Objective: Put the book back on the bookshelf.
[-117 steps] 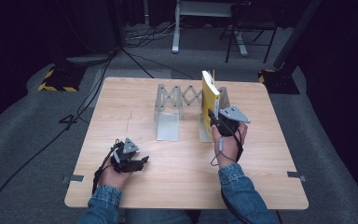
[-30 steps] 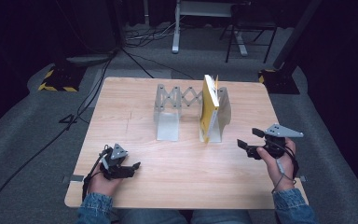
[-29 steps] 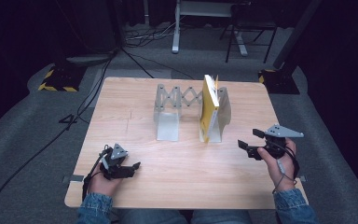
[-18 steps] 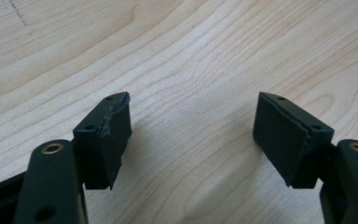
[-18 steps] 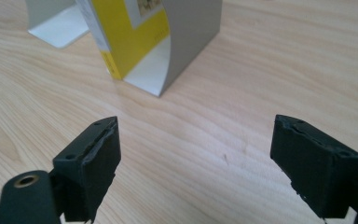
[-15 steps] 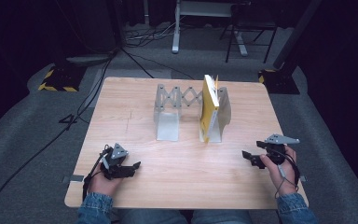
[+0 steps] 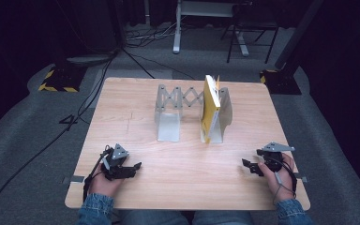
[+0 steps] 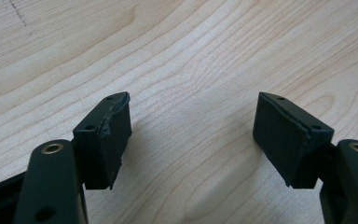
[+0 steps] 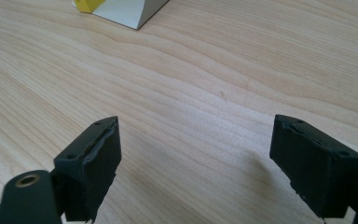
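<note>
Right gripper (image 7: 247,165) has pulled off the yellow book (image 7: 210,108) since the earliest frame, where it was up at the rack, and has now dropped to the near right edge of the table (image 7: 136,112); left gripper (image 7: 133,167) has barely shifted, sitting at the near left edge. Book now stands upright on its bottom edge in the right end of the expanding metal book rack (image 7: 178,110), leaning on or just beside the right end plate, well apart from both grippers. Judgement: thin paperback-type book, light, covers stiff enough on edge but will flex if pinched at a corner; glossy cover probably a bit slippery. Best hold looks like a pinch across the thickness near the top of the spine, since the rack plate blocks the lower right side. Both grippers empty, jaws spread wide: left gripper view shows bare wood between its pads (image 8: 109,140), right gripper view the same between its pads (image 9: 93,161), with a corner of the book and the rack foot (image 9: 128,10) at top. Both hands rest low at the table edge, grippers angled inward toward the centre.
</note>
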A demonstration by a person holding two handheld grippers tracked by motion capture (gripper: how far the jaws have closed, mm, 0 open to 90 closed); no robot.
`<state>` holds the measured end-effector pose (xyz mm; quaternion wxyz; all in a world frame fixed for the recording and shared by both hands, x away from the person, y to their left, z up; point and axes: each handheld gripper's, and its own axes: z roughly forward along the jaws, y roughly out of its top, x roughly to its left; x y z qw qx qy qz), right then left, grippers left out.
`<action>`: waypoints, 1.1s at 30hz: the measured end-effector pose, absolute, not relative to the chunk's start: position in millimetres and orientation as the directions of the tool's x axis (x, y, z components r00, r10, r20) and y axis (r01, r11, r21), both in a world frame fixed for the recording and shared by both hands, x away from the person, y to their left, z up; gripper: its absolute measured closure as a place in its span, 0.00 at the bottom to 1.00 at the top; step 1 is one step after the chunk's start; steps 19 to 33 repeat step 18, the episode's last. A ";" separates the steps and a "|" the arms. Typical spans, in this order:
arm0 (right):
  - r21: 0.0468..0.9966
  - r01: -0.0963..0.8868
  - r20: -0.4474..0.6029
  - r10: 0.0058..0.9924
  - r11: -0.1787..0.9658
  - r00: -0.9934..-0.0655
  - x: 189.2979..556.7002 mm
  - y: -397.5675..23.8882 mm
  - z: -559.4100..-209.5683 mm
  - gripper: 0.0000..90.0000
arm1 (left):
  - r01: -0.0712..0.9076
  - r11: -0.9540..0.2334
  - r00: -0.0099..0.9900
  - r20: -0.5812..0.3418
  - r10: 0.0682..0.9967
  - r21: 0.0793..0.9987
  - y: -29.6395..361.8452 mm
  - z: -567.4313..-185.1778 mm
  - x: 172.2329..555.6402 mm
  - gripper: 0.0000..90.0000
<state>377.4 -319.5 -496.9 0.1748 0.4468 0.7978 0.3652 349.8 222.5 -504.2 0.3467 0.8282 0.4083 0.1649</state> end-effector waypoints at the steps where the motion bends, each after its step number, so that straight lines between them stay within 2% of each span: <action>1: 0.735 0.588 0.047 0.840 0.336 -0.540 377.1 -319.5 -498.3 0.19 | 0.563 -0.424 0.611 -0.012 0.792 0.709 222.3 -504.2 349.8 0.32; 9: 0.737 0.563 -0.008 0.838 0.373 -0.545 372.7 -315.3 -504.9 0.17 | 0.565 -0.427 0.613 -0.012 0.790 0.706 222.2 -503.9 350.1 0.32; 33: 0.736 0.565 -0.006 0.839 0.372 -0.544 372.1 -314.8 -505.0 0.17 | 0.566 -0.423 0.614 -0.019 0.789 0.707 221.1 -504.4 350.8 0.30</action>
